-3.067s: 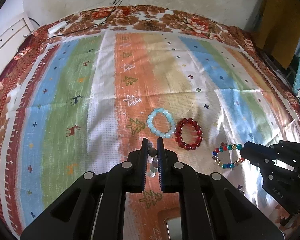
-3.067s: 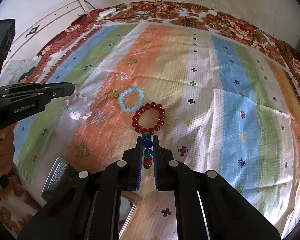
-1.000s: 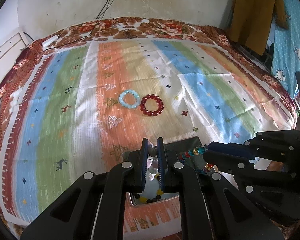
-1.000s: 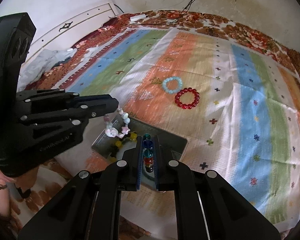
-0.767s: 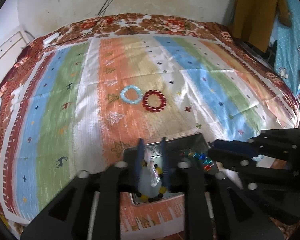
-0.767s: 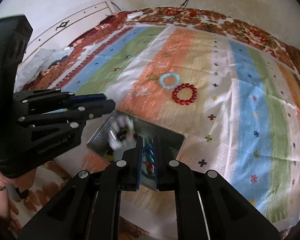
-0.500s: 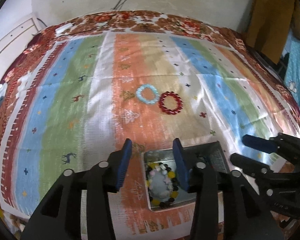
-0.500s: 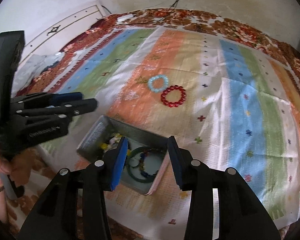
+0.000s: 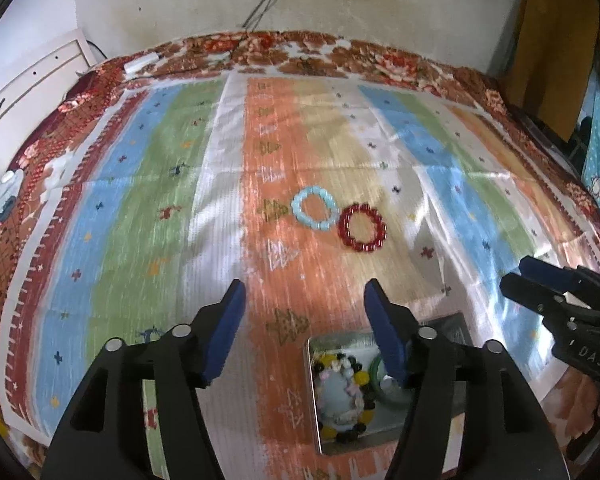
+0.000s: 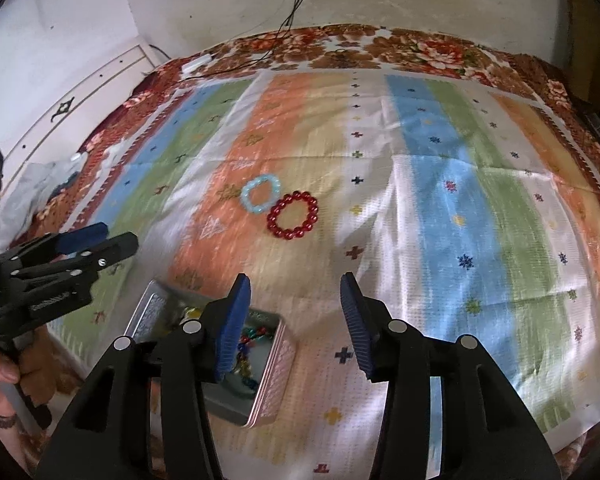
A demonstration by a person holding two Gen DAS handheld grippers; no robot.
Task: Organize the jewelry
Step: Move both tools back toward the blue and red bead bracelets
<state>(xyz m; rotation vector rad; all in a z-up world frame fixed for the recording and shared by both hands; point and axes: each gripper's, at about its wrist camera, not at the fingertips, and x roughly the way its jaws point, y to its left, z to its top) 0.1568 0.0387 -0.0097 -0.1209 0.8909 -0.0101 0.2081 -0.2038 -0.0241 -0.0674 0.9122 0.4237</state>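
Both grippers, left point(image 9: 303, 296) and right point(image 10: 295, 290), opening wide with nothing between the jaws, tin point(image 9: 314, 396) just below, blue bracelet point(image 9: 314, 209) and red bracelet point(image 9: 361, 227) lying flat, touching, straight ahead, blue likely nearer left, red nearer right.

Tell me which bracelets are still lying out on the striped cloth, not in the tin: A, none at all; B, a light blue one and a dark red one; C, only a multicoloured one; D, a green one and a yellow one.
B: the light blue bracelet and the dark red bracelet lie side by side on the striped cloth, beyond the metal tin, which holds the other beaded pieces.
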